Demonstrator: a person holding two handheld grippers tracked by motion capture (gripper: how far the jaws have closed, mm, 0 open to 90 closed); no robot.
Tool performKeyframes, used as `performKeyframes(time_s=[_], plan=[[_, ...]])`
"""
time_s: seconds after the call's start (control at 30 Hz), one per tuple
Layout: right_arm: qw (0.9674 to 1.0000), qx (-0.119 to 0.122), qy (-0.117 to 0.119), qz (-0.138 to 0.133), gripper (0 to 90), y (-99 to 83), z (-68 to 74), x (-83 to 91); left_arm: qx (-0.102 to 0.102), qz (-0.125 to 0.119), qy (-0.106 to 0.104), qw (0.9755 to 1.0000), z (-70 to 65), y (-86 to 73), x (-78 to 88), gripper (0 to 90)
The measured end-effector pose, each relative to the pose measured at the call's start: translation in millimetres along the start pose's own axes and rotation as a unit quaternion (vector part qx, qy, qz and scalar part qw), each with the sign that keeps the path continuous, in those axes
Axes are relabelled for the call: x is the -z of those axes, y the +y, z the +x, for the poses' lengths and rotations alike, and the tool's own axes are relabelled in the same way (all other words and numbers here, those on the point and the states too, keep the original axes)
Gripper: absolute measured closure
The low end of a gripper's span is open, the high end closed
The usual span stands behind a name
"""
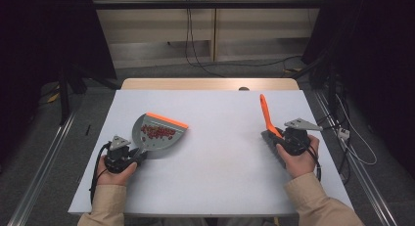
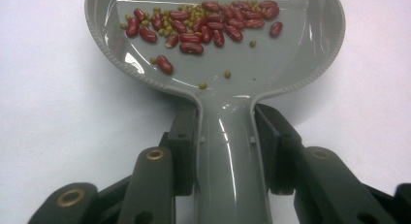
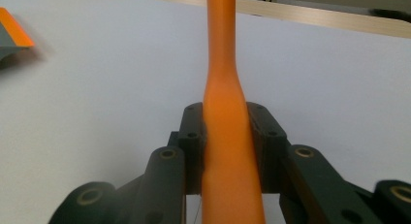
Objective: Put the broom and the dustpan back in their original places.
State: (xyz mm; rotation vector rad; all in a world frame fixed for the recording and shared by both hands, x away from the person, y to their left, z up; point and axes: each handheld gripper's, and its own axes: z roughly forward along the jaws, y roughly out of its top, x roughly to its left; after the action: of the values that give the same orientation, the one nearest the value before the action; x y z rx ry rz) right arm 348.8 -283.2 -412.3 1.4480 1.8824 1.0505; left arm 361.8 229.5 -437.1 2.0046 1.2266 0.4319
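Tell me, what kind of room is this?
Probably a lab or recording workspace, not a home: a bare white table ringed by dark curtains, loose cables on the floor, and metal rails alongside.

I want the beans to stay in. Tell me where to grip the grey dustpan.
Grip the dustpan by its narrow handle, coming from the end opposite its orange lip, jaws on either side, as the left gripper does. The pan stays level, so the beans shouldn't spill.

Glossy grey plastic dustpan (image 2: 271, 54); matt white table (image 1: 220, 177).
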Motion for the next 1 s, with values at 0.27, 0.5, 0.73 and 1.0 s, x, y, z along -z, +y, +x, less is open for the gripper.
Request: performKeyframes(time_s=[0.27, 0.5, 0.73, 1.0], plan=[[0.9999, 0.0, -0.016, 0.001, 71.0, -1.1, -10.0, 0.7, 0.012, 0.003, 0.011, 0.9999, 1.3, 0.2, -2.1, 63.2], [0.9994, -0.005, -0.034, 0.005, 71.0, 0.5, -23.0, -5.4, 0.021, 0.002, 0.014, 0.9997, 2.2, -0.1, -4.5, 63.2], [0.9987, -0.006, -0.05, 0.007, 71.0, 0.5, -30.4, -9.3, 0.028, 0.0, 0.021, 0.9994, 3.1, -0.6, -4.9, 63.1], [0.9974, 0.006, -0.069, 0.022, 70.9, -5.5, -32.2, -12.4, 0.033, -0.007, 0.02, 0.9992, -0.5, -2.5, -4.9, 62.4]])
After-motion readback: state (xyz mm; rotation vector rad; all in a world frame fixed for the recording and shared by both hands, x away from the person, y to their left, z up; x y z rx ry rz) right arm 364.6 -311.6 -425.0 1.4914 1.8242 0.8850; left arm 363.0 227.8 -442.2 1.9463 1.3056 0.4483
